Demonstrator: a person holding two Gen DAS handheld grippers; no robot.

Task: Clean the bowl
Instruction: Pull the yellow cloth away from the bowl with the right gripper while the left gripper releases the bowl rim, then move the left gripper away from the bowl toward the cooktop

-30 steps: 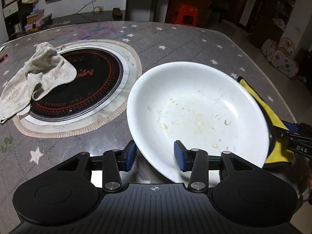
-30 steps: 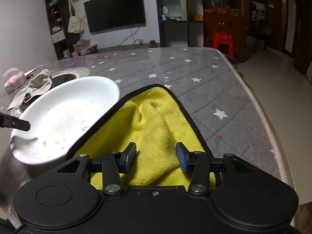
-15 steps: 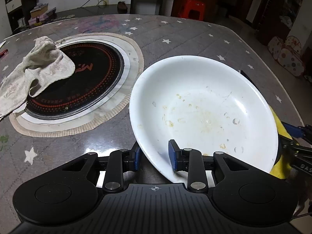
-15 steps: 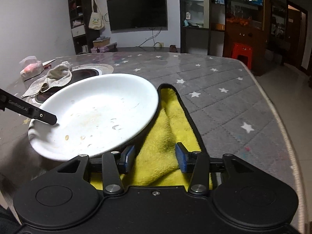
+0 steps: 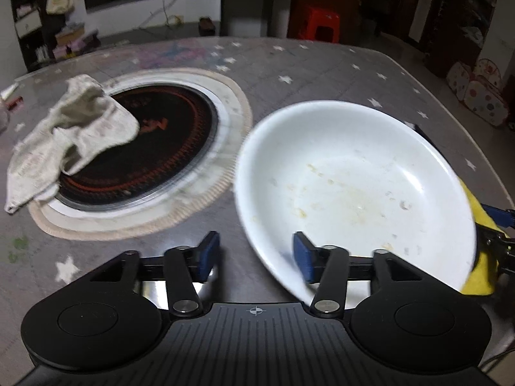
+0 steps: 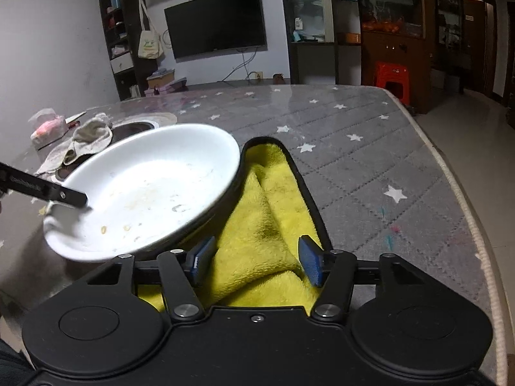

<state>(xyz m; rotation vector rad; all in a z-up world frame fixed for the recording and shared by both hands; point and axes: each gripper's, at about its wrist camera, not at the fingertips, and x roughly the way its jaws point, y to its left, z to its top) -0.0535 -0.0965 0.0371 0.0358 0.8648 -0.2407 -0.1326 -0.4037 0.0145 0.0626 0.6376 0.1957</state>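
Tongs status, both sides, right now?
Left tongs: open, straddling the rim of the white bowl, not clamped.
Right tongs: open, over the yellow cloth, not gripping it.

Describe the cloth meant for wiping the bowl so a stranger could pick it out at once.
Start at the grey star-patterned table and find the white bowl. The yellow cloth lies partly under the bowl's right edge, between the fingers of the right tool. Unlike the pale rag draped over the round black cooktop, it is bright, fluffy and black-edged.
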